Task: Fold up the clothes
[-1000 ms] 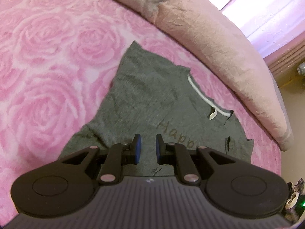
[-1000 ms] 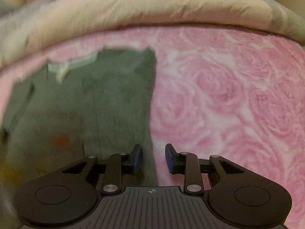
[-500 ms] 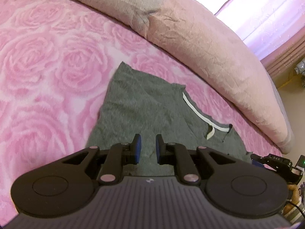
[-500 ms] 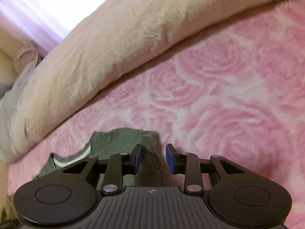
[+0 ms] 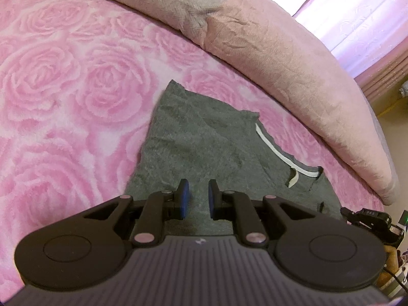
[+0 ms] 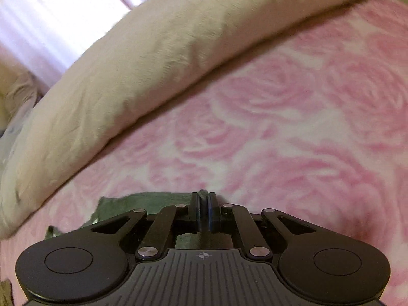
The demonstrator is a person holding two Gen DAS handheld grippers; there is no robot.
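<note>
A dark grey T-shirt [image 5: 204, 140] with a white neck band lies spread on the pink rose-pattern bed cover [image 5: 63, 89]. My left gripper [image 5: 198, 199] hovers open over the shirt's lower middle, nothing between its blue pads. In the right wrist view my right gripper [image 6: 203, 204] is shut on a corner of the grey T-shirt [image 6: 142, 201], a bit of cloth showing between the pads. Most of the shirt is hidden under that gripper's body. The right gripper's black body [image 5: 369, 219] shows at the right edge of the left wrist view.
A long beige-pink pillow [image 5: 280, 56] runs along the far side of the bed, just beyond the shirt's collar; it also fills the upper left of the right wrist view as the pillow [image 6: 153, 58]. A bright curtained window [image 5: 357, 7] lies behind it.
My right gripper went from open to shut on the shirt's corner, having moved up toward the collar end. My left gripper stayed open and drew back slightly over the shirt.
</note>
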